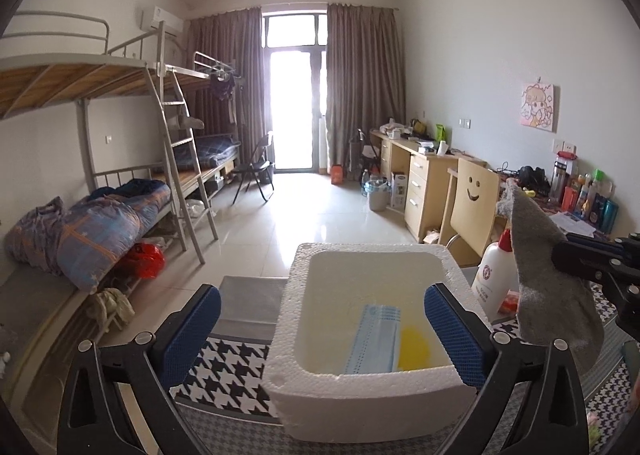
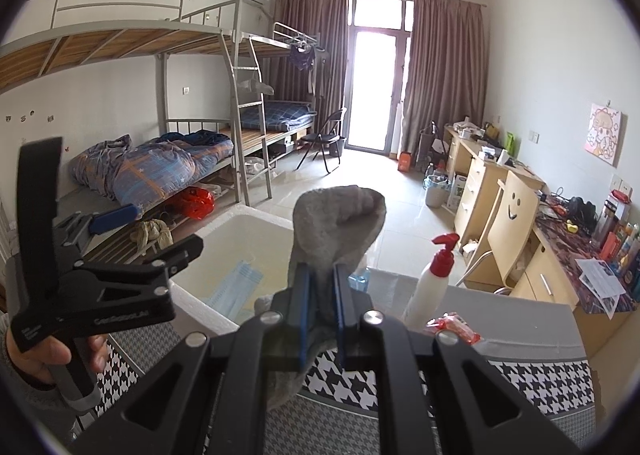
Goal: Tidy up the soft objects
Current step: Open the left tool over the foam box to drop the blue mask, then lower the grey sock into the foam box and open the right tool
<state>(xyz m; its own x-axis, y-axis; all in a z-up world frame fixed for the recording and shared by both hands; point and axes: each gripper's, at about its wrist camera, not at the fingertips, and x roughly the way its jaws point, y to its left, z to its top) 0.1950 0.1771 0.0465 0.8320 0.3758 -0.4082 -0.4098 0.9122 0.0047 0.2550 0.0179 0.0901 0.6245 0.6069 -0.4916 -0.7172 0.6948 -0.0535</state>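
Observation:
A white foam box (image 1: 360, 249) stands on the houndstooth cloth, straight ahead in the left wrist view. Inside it lie a blue face mask (image 1: 376, 339) and a yellow item (image 1: 416, 351). My left gripper (image 1: 322, 319) is open wide over the box, with nothing between its blue pads. A grey sock (image 2: 340, 223) sticks up from my right gripper (image 2: 320, 275), which is shut on it just right of the box (image 2: 248, 215). The sock (image 1: 552, 295) also hangs at the right of the left wrist view. A hand holds the left gripper (image 2: 166, 229) at the left of the right wrist view.
A white bottle with a red cap (image 2: 432, 283) and a red packet (image 2: 456, 325) sit right of the box. A wooden chair with a smiley (image 1: 472, 203) and a cluttered desk (image 1: 424, 163) stand along the right wall. Bunk beds (image 1: 120, 207) line the left.

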